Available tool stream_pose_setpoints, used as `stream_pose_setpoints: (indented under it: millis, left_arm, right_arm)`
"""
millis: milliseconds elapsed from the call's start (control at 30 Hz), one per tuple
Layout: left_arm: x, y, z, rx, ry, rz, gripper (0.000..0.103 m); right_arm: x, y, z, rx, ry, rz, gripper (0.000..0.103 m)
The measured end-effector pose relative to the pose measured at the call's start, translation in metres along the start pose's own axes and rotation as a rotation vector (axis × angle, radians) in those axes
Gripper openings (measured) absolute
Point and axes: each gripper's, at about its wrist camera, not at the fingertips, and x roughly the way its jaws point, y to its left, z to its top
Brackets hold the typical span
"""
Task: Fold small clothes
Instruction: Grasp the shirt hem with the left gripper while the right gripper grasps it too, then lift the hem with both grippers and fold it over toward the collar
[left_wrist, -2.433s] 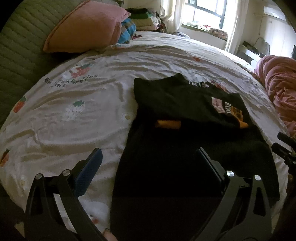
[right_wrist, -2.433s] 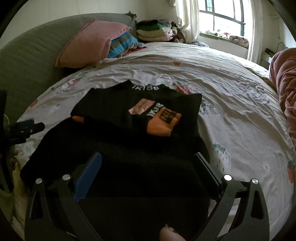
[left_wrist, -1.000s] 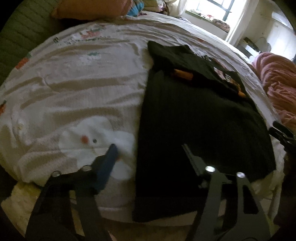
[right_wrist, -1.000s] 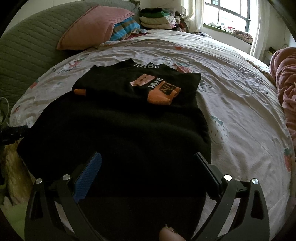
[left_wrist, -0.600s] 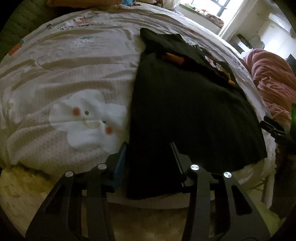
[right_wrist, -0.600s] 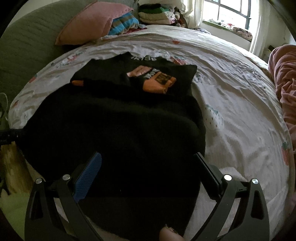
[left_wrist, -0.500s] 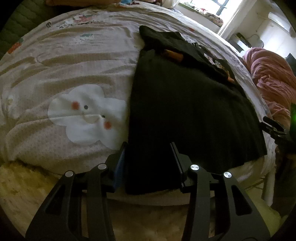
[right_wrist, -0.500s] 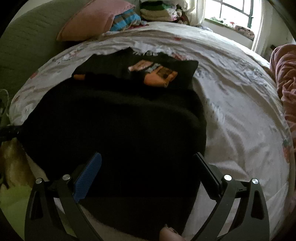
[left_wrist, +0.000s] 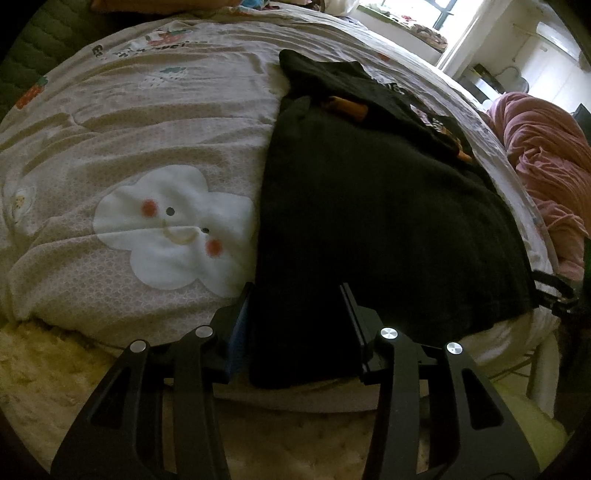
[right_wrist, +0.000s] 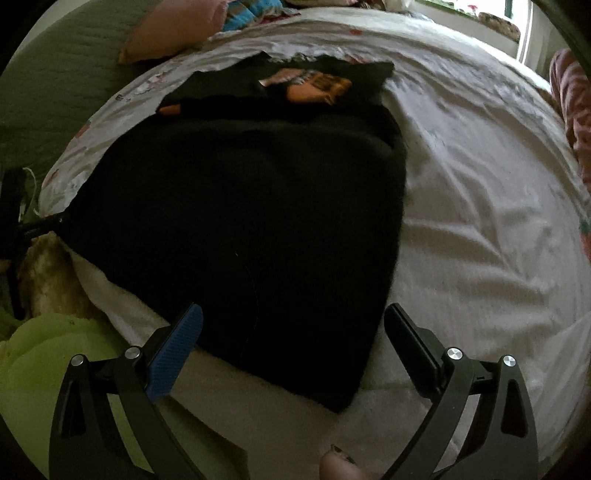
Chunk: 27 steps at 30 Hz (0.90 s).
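A large black knit garment lies flat on the bed, its hem at the near edge. A folded black shirt with an orange print rests at its far end. My left gripper points down over the near left corner of the garment. Its jaws are half narrowed, the corner lies between them, and the cloth is not bunched. My right gripper stands wide open just above the hem near the right corner. Each gripper shows at the other view's edge.
The printed bed sheet reaches left of the garment and a white stretch lies to its right. A pink blanket is heaped on the right. A pink pillow leans on the green headboard. A shaggy rug lies below the bed edge.
The left jaws have narrowed around the garment's near left corner. The right gripper has dropped toward the hem and tilted further down, still wide open.
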Motion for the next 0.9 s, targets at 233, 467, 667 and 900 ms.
stream_pose_setpoints:
  millis: [233,467,667,900]
  left_arm:
    - [0.001,0.000,-0.001,-0.004,-0.002,0.003,0.036]
    - [0.001,0.002,0.000,-0.017,-0.004,0.001,0.036]
    - [0.002,0.003,0.002,-0.039,-0.011,0.019,0.023]
    - [-0.008,-0.003,0.010,-0.034,-0.046,0.027,0.003]
  right_arm:
    - [0.003,-0.014,-0.010,0.063,0.020,0.073,0.084]
    - [0.003,-0.017,-0.009,0.057,-0.010,0.112,0.041]
    - [-0.008,-0.029,-0.005,0.126,-0.094,0.163,0.008]
    - [-0.039,-0.022,0.019,0.113,-0.268,0.217,0.007]
